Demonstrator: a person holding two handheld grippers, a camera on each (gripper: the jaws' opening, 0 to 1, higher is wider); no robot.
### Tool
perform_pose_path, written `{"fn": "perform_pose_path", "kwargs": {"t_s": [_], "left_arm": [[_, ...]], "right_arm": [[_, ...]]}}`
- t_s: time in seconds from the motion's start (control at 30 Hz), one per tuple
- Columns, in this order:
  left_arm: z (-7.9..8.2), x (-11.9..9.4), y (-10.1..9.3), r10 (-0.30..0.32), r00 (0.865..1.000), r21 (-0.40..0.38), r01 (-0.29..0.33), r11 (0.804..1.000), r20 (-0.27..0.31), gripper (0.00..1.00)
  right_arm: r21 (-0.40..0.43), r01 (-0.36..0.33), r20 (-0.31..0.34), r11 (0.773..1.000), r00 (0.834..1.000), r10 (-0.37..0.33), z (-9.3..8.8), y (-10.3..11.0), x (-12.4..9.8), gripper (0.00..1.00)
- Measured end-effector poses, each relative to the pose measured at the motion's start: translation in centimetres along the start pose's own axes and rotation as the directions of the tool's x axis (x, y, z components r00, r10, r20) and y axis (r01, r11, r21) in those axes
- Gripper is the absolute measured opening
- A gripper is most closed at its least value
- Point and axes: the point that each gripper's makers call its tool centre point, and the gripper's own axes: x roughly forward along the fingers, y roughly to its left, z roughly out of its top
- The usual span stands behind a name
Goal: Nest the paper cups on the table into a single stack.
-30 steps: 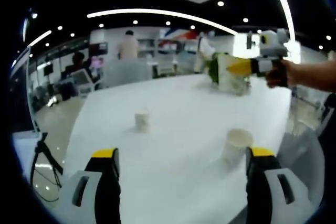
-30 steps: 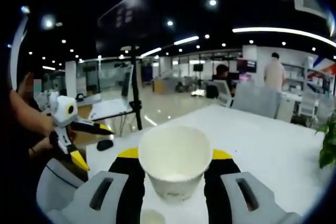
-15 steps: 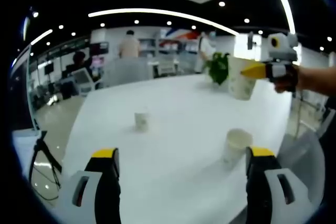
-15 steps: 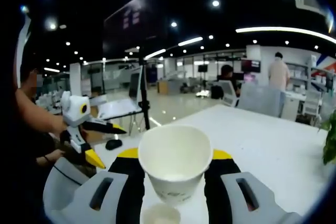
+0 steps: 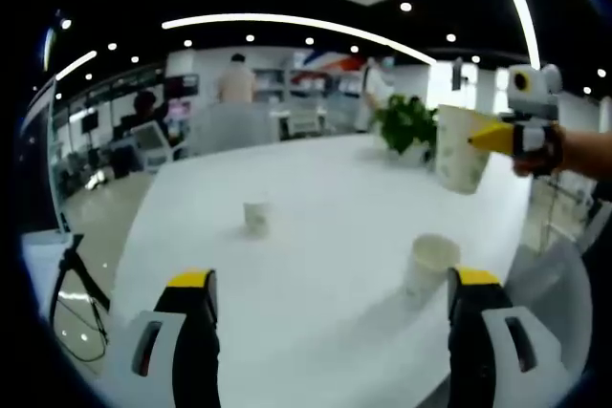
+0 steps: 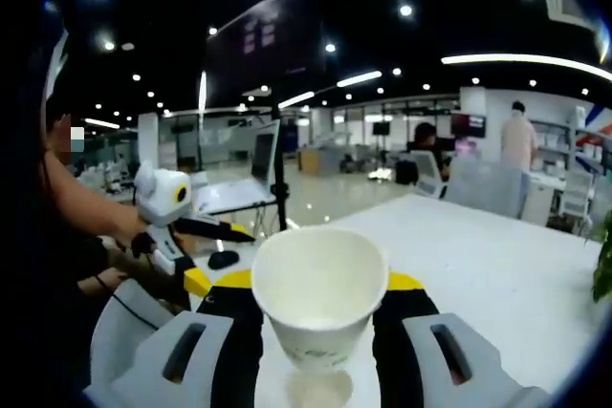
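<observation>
A big white desk (image 5: 316, 226) fills the room's middle, with office chairs and people far behind it. A green plant (image 5: 406, 126) stands at the far edge of the desk.

In the left gripper view, the left claw (image 5: 330, 308) hangs over the near part of the desk. Its two jaws are wide apart and hold nothing. A paper cup (image 5: 428, 267) stands upright on the desk just beside the claw's right jaw. A smaller-looking paper cup (image 5: 255, 218) stands upright farther off, well apart from the first one.

The right claw (image 6: 316, 308) has its jaws closed on a white paper cup (image 6: 318, 293), open end up. In the left gripper view this held cup (image 5: 462, 148) is up in the air above the desk, near the plant. In the right gripper view, another cup's round top (image 6: 318, 390) shows right under the held cup.
</observation>
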Motion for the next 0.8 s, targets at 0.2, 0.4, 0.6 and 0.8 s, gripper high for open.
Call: {"fn": "perform_pose_path", "kwargs": {"t_s": [0.2, 0.4, 0.6, 0.8], "left_arm": [[-0.2, 0.2, -0.3, -0.005, 1.000, -0.002, 0.005, 1.000, -0.003, 0.99], [-0.2, 0.4, -0.5, -0.007, 1.000, -0.002, 0.007, 1.000, -0.002, 0.99], [-0.1, 0.4, -0.5, -0.008, 1.000, -0.002, 0.008, 1.000, -0.001, 0.99], [-0.4, 0.2, -0.4, -0.006, 1.000, -0.004, 0.006, 1.000, -0.007, 0.99]], "right_arm": [[0.021, -0.013, 0.026, 1.000, 1.000, 0.012, -0.1, 0.5, -0.3, 0.41], [0.021, -0.019, 0.024, 1.000, 1.000, 0.019, -0.5, 0.7, -0.3, 0.41], [0.026, -0.010, 0.029, 1.000, 1.000, 0.010, -1.9, 0.7, -0.1, 0.42], [0.012, -0.006, 0.045, 1.000, 0.999, 0.005, -2.6, 0.6, 0.1, 0.42]]}}
